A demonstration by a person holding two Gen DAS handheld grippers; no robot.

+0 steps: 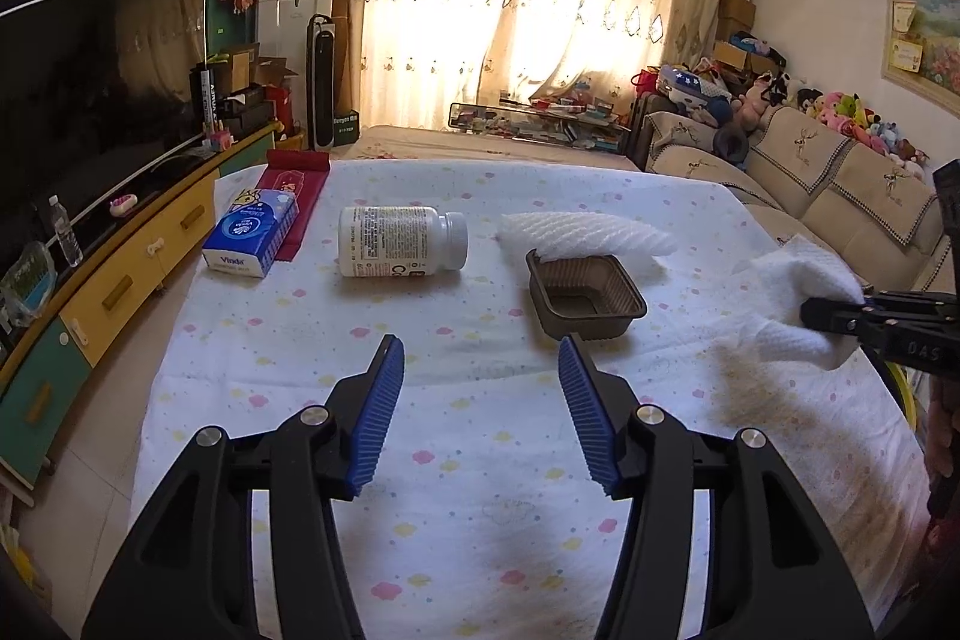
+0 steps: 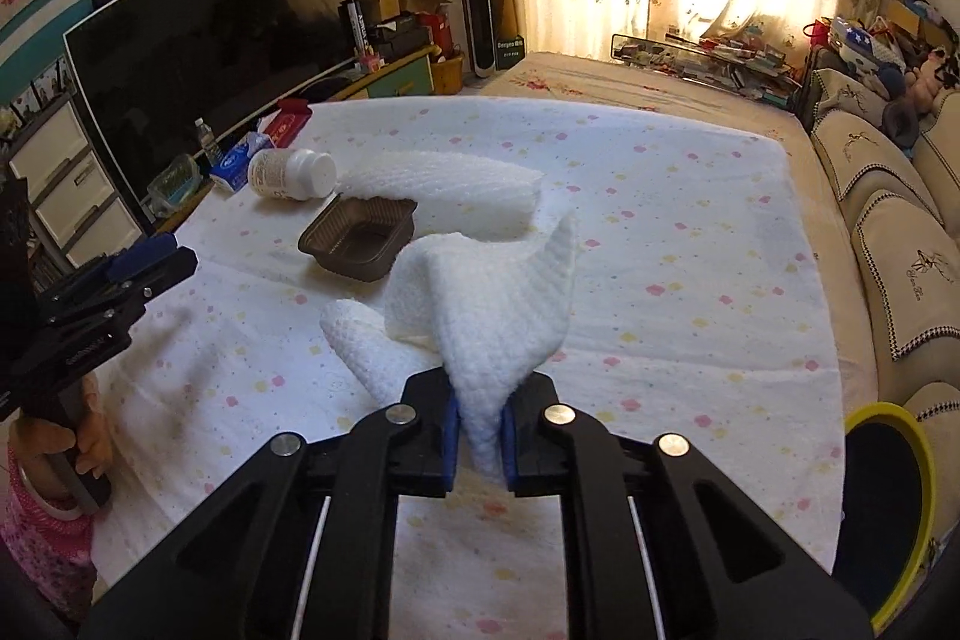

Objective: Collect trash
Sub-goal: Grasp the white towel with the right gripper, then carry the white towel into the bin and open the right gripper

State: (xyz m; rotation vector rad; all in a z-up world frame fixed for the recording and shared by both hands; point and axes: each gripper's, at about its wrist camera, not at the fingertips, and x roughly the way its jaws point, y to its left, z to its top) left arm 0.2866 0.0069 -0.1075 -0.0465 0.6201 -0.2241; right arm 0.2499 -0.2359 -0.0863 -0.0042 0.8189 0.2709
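My right gripper (image 2: 480, 409) is shut on a white paper towel (image 2: 486, 298) and holds it lifted above the table; it also shows in the left wrist view (image 1: 804, 292) at the right edge. My left gripper (image 1: 480, 376) is open and empty, above the near middle of the table; it shows in the right wrist view (image 2: 150, 256) at the left. Ahead of it lie a brown plastic tray (image 1: 585, 295), a white foam net sleeve (image 1: 588, 235) behind the tray, and a white pill bottle (image 1: 402, 241) on its side.
The table wears a white dotted cloth (image 1: 456, 460). A blue tissue pack (image 1: 252, 232) and a red box (image 1: 300, 190) lie at its far left. A yellow-rimmed bin (image 2: 888, 508) stands at the table's right. A TV cabinet (image 1: 120, 268) runs along the left, a sofa (image 1: 840, 184) along the right.
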